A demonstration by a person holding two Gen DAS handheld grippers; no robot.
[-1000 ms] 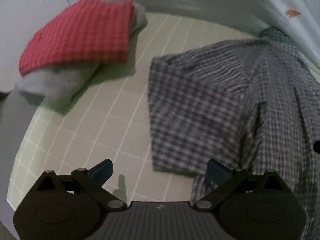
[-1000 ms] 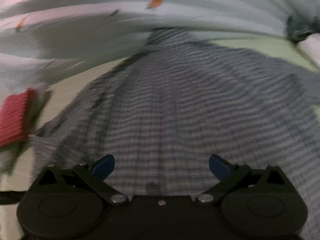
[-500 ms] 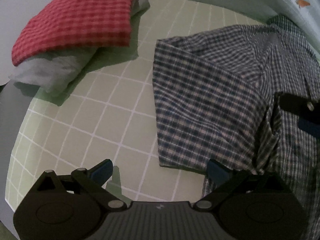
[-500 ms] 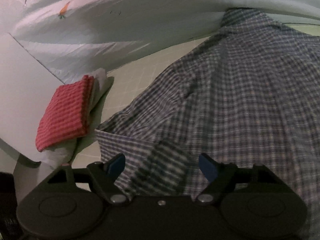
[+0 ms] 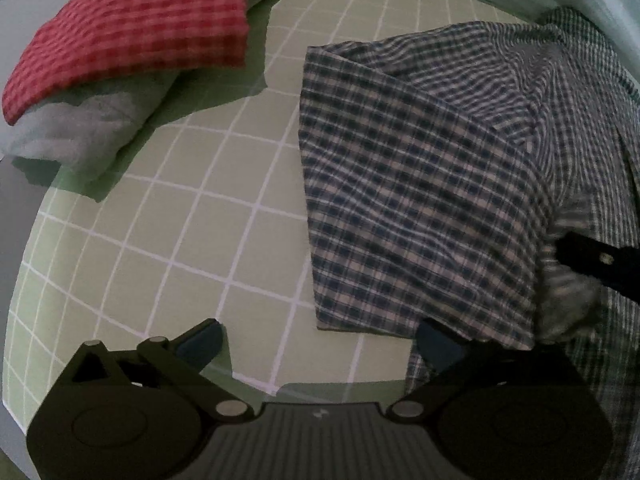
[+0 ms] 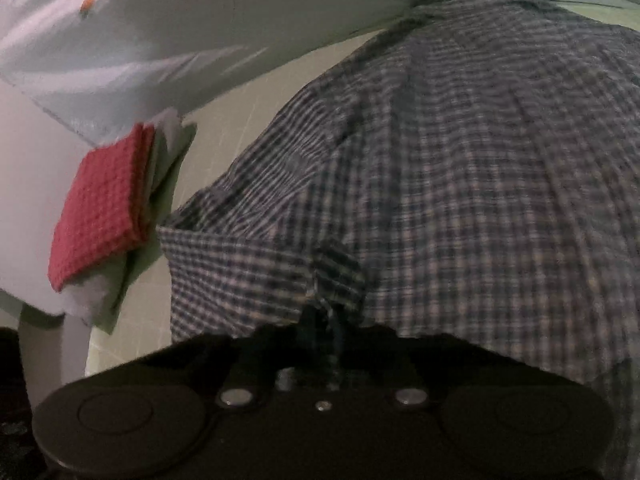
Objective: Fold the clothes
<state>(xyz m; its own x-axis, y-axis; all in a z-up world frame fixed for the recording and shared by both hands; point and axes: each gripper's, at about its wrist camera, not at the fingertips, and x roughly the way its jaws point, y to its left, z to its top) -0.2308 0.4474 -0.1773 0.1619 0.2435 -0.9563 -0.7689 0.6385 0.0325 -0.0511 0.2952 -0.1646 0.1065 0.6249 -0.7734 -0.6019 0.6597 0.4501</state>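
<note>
Right wrist view: right gripper (image 6: 324, 320) jaws are closing, pinching a fold of the plaid shirt (image 6: 460, 184); left gripper (image 5: 320, 344) is hovering, jaws spread wide, nothing in them.

Navy-and-white plaid shirt (image 5: 400, 200), red checked cloth (image 5: 132, 28), green gridded mat (image 5: 192, 220).

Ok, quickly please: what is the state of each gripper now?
Left gripper: open, holding nothing, above the mat beside the plaid shirt.
Right gripper: jaws closing, pinching a fold of the plaid shirt.
</note>
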